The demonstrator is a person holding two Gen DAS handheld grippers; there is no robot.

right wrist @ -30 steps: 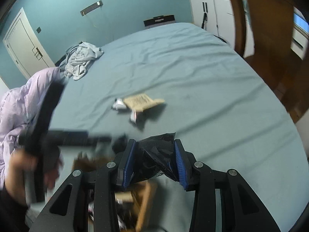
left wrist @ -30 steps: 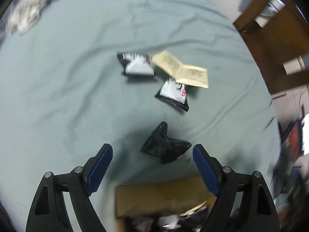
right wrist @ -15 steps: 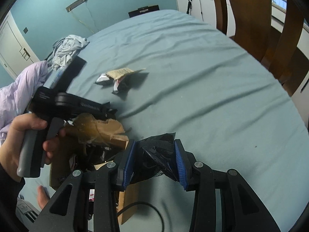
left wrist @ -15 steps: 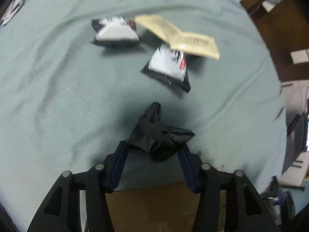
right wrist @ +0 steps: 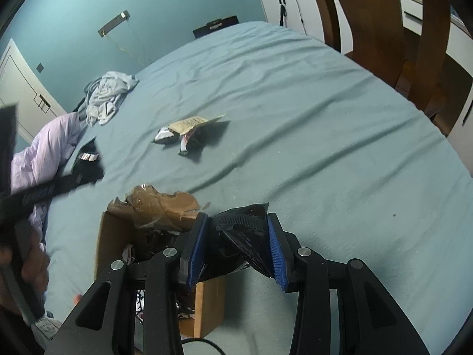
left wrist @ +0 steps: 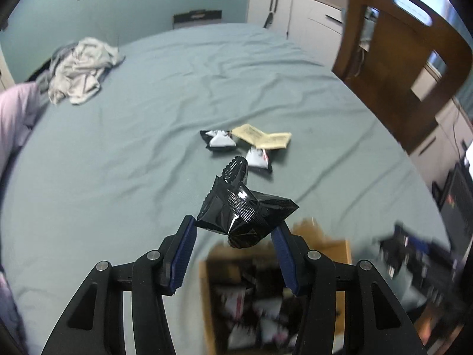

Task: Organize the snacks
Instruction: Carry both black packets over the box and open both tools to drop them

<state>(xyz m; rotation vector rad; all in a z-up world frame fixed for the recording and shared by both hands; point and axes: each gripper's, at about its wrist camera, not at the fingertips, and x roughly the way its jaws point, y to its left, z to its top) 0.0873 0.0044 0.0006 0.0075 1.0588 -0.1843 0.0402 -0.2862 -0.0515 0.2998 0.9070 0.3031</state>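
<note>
Two-handed snack tidying on a bed (left wrist: 124, 159). The left tongs (left wrist: 233, 233), whose jaws have just been closing, clench a crumpled black packet (left wrist: 245, 213) lifted clear of the sheet above the open cardboard box (left wrist: 322, 251) at the bed's near edge. The right tongs (right wrist: 236, 236) grip a second black packet (right wrist: 239, 236) beside the same box (right wrist: 109, 236). The step in hand appears to be carrying; next, each packet likely needs lowering over the opening before release. Three more packets (left wrist: 245, 145) lie mid-bed. The box contents are blurred; the person's left hand (right wrist: 26, 269) is smeared.
</note>
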